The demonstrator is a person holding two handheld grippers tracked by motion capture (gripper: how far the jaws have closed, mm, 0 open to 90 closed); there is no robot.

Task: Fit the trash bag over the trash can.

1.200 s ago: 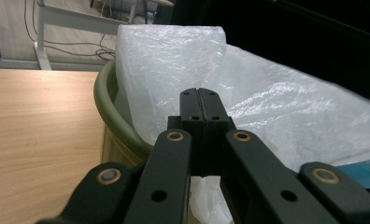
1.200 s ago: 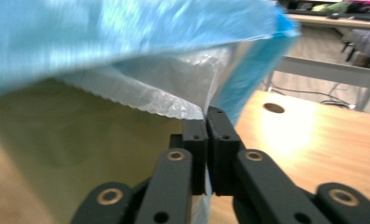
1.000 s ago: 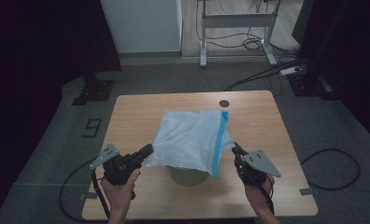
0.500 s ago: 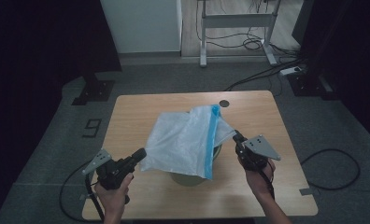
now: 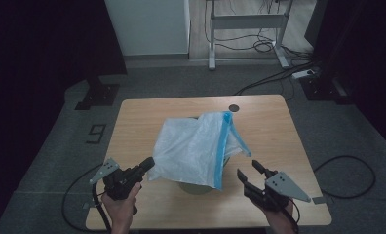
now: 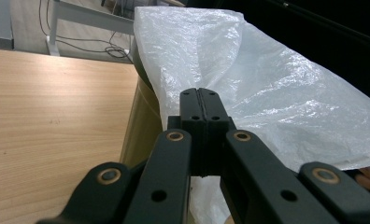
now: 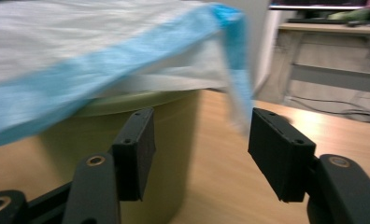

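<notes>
Bag (image 5: 193,148) draped over bin (image 7: 141,140), pinched at its edge by left gripper (image 5: 144,165). Right gripper (image 5: 249,175) wide open, just beside bin, holding nothing.

Along my right gripper (image 7: 197,154), the jaws stand wide apart with nothing between them. Just beyond them is an olive-green bin (image 7: 141,154) on the wooden table (image 7: 248,186). A white plastic bag (image 7: 71,37) with a blue band (slightly blurred) drapes over the bin's rim.
</notes>
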